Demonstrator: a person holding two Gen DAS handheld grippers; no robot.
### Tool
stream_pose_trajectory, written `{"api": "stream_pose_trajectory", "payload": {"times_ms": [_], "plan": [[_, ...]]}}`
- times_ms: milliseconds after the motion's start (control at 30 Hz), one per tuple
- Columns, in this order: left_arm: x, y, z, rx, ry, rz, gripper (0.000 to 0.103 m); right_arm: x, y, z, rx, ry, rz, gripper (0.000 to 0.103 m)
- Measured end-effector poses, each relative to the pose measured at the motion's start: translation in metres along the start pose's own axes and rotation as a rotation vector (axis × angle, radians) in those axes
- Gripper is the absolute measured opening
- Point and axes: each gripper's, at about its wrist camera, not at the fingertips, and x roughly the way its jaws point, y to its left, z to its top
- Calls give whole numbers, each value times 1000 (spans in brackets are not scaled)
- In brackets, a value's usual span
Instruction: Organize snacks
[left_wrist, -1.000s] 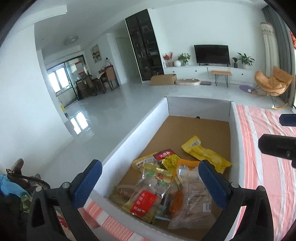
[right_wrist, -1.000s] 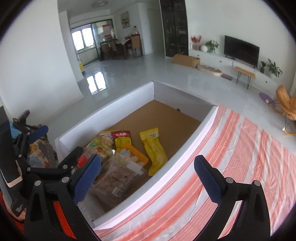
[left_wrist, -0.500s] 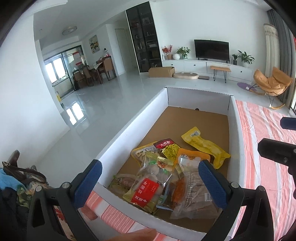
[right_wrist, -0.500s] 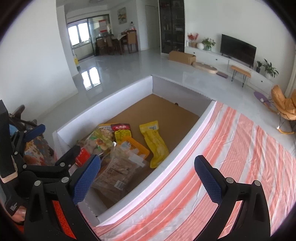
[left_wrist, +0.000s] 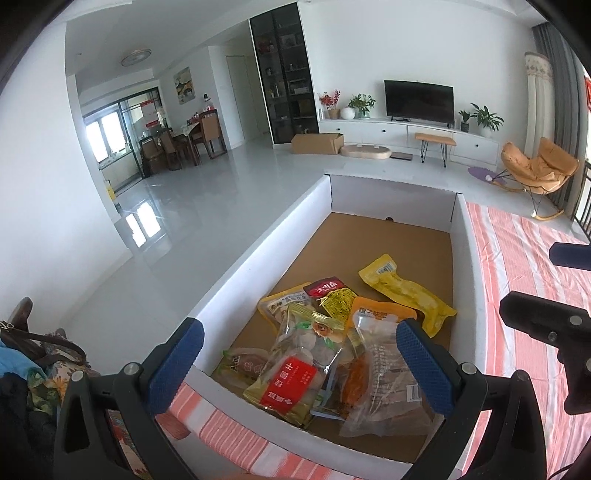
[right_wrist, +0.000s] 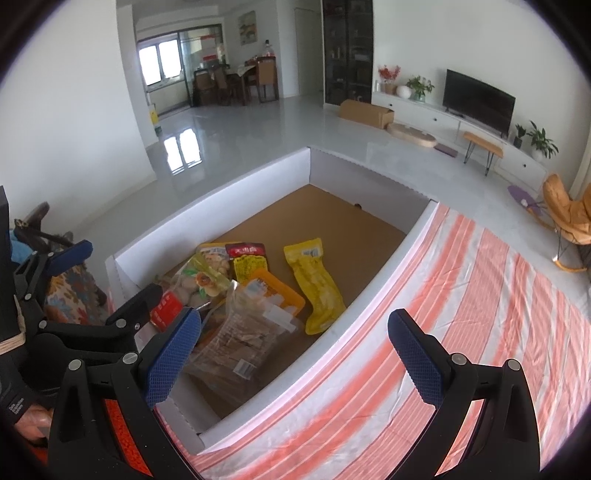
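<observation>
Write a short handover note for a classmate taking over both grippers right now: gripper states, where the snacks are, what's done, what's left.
Left gripper: open, empty, over the near end of the white box.
Right gripper: open, empty, over the box's edge and the striped cloth.
Snacks: all in the box; a pile at the near end, the yellow packet apart.
Done: no snacks visible outside the box.
Left: possibly tidying the pile.
</observation>
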Motion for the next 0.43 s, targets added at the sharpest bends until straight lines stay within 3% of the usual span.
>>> {"api": "stream_pose_trajectory", "payload": {"times_ms": [433], "plan": [[2, 2, 1, 1, -6, 23, 103, 5, 3, 0, 1, 4, 7, 102]]}}
